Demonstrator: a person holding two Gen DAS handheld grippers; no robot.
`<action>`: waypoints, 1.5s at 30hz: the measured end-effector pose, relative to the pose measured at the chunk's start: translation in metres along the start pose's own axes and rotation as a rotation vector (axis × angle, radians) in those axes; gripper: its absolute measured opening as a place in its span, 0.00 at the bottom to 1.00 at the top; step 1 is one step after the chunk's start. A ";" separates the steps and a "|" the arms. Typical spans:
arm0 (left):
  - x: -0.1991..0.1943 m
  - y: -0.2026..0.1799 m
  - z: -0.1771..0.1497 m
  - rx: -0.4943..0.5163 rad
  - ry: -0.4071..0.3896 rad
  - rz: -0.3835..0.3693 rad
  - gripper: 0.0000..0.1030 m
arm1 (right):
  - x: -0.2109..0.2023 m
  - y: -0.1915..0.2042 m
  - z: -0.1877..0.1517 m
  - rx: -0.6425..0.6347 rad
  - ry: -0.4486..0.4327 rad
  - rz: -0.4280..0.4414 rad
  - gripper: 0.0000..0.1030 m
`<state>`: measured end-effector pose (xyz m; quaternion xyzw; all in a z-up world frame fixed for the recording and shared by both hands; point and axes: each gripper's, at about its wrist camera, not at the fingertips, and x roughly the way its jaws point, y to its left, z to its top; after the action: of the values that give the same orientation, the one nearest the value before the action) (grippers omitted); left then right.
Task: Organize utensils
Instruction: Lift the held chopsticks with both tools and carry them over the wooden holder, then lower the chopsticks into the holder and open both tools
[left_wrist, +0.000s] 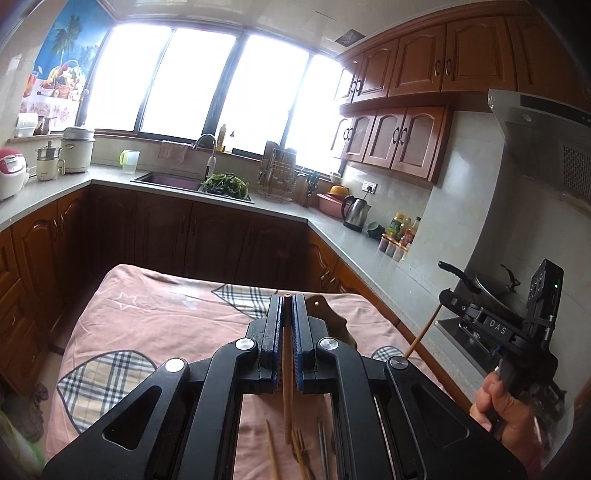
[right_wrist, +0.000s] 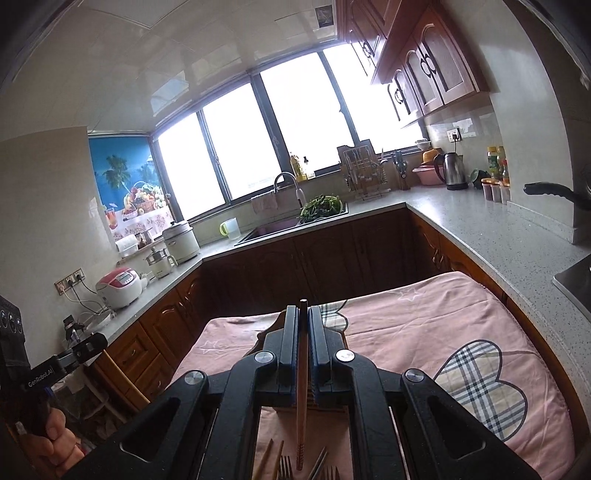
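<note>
My left gripper is shut on a wooden chopstick that runs lengthwise between the jaws and hangs down behind them. My right gripper is shut on another wooden chopstick with a dark top end, held the same way. Both are raised above a table with a pink cloth, also in the right wrist view. Loose utensils lie on the cloth under the grippers: chopsticks and forks, with forks in the right wrist view too. The right gripper also shows in the left wrist view, holding its chopstick.
A dark wooden object lies on the cloth behind the left jaws. Grey counters run around the room with a sink, greens, a kettle, rice cookers and a stove with a pan to the right.
</note>
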<state>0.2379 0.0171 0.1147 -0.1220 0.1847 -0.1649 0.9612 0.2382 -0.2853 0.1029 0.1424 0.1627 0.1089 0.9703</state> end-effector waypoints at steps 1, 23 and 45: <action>0.004 0.000 0.004 -0.004 -0.007 0.001 0.04 | 0.003 0.000 0.004 0.003 -0.011 -0.002 0.05; 0.149 0.032 0.024 -0.179 -0.081 0.077 0.04 | 0.109 -0.035 0.017 0.064 -0.112 -0.071 0.05; 0.201 0.023 -0.009 -0.134 0.061 0.098 0.08 | 0.144 -0.057 -0.020 0.126 0.029 -0.072 0.10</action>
<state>0.4171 -0.0360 0.0363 -0.1715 0.2303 -0.1086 0.9517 0.3737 -0.2962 0.0257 0.1959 0.1885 0.0656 0.9601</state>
